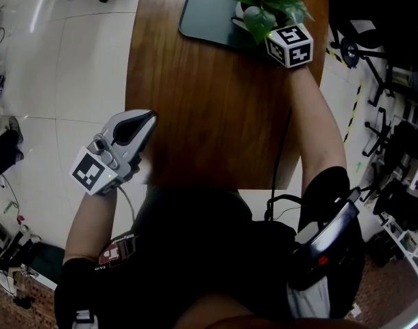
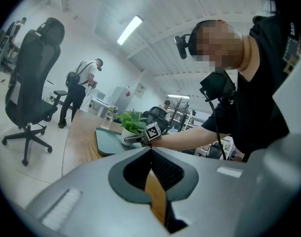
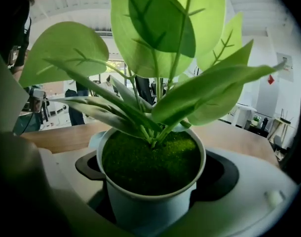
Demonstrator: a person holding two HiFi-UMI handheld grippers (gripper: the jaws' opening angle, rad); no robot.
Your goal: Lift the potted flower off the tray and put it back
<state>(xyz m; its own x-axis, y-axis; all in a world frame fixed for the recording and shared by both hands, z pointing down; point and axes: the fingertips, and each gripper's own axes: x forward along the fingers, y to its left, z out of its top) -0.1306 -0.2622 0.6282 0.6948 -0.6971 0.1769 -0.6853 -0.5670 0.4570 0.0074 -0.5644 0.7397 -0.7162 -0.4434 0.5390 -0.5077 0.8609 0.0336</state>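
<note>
The potted flower (image 1: 267, 2), green leaves in a white pot (image 3: 150, 204), stands on the dark green tray (image 1: 209, 12) at the far end of the wooden table (image 1: 209, 115). My right gripper (image 1: 255, 18) reaches in from the right under the leaves. Its dark pads (image 3: 86, 164) lie against both sides of the pot, which fills the gap between the jaws. My left gripper (image 1: 146, 118) hovers at the table's near left edge, shut with nothing in it. From the left gripper view (image 2: 151, 154) the pot (image 2: 128, 134) and the right gripper (image 2: 134, 138) show far off.
A clear bottle (image 2: 109, 116) stands on the table beyond the tray (image 2: 105, 142). A black office chair (image 2: 32, 93) and a standing person (image 2: 81, 90) are on the floor to the left. Chairs and shelving (image 1: 394, 149) crowd the right side.
</note>
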